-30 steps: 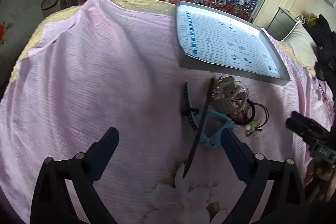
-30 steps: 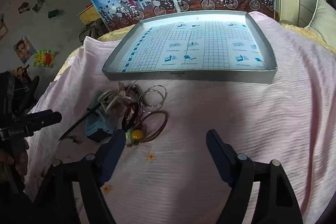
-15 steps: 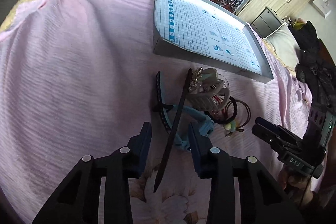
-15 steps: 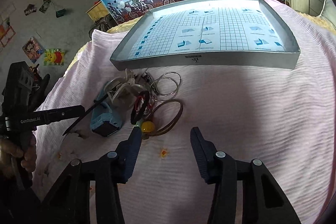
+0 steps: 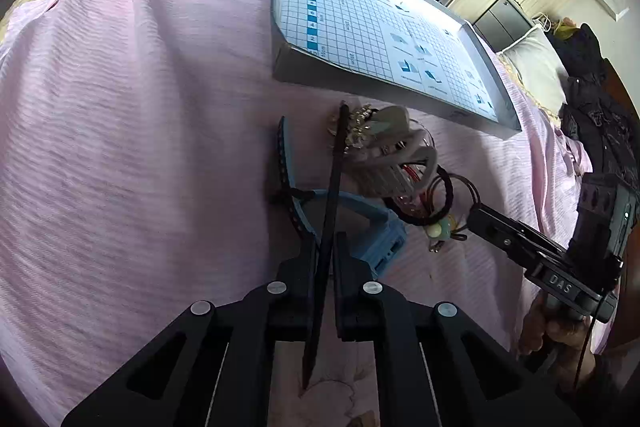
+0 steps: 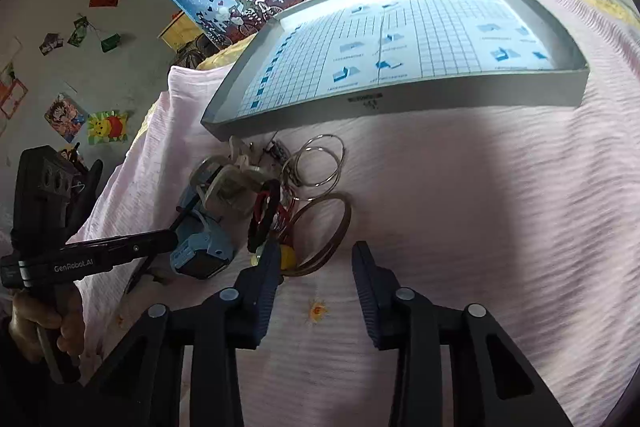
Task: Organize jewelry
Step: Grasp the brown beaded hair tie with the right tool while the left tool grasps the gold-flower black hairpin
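Left gripper [image 5: 323, 247] pinched on dark hair stick [image 5: 334, 187] — long axis running straight ahead toward grey tray [image 5: 296, 67], tip amid jewelry pile [image 5: 384, 163] on the bed. Right gripper [image 6: 316, 267] spread, empty, just short of brown bangle [image 6: 326, 231] — the nearer of the 2.

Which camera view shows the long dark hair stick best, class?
The left wrist view: the hair stick runs full length between the left gripper fingers. In the right wrist view it is mostly hidden; only a short dark piece shows.
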A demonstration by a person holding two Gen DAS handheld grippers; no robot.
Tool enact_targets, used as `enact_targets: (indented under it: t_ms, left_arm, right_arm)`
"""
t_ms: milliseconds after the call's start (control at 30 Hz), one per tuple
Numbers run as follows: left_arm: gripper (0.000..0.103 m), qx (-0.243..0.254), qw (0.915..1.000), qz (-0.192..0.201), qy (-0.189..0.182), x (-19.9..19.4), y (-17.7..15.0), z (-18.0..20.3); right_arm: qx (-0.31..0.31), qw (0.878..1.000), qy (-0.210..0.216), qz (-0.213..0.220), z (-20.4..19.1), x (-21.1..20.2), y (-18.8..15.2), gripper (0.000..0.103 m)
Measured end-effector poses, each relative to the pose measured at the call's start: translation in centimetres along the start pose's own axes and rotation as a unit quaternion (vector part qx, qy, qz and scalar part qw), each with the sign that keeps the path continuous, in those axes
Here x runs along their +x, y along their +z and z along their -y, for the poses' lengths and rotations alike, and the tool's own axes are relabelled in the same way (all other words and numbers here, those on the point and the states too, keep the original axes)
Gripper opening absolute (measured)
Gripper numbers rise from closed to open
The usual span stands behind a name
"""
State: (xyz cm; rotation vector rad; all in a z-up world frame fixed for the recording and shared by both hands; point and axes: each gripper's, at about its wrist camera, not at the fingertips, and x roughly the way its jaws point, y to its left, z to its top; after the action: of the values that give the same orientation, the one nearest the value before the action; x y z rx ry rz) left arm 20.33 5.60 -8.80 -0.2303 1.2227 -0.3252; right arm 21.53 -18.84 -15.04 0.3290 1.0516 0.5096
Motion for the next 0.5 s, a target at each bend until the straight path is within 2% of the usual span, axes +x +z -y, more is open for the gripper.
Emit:
enact_targets:
  t_ms: [133,233,433,500]
  left_arm:
    - [0.003,-0.015,0.9994,-0.008,-0.029,-0.6,-0.3,0.4]
    - [0.003,-0.034,0.9981,-0.017,-0.049,-0.4,-0.8,0.6]
    - [0.003,-0.045,0.9971,-0.02,-0.058,-1.3,-1.6,0.8]
    - [0.003,-0.055,0.9956,-0.001,-0.076,-2.2,-1.9,0.8]
  right_arm:
    - [-0.003,1.0,0.005,-0.007,-0.1,0.3,-0.3,0.017]
    - [0.001,1.0,0.012,-0.002,0.0,0.1,-0.3,0.011]
    - [-0.009,1.0,0.014,0.018,-0.3,-0.9,-0.4,0.005]
    - [-0.019,0.999,0.005,0.03,-0.7,-1.5,-0.2,0.005]
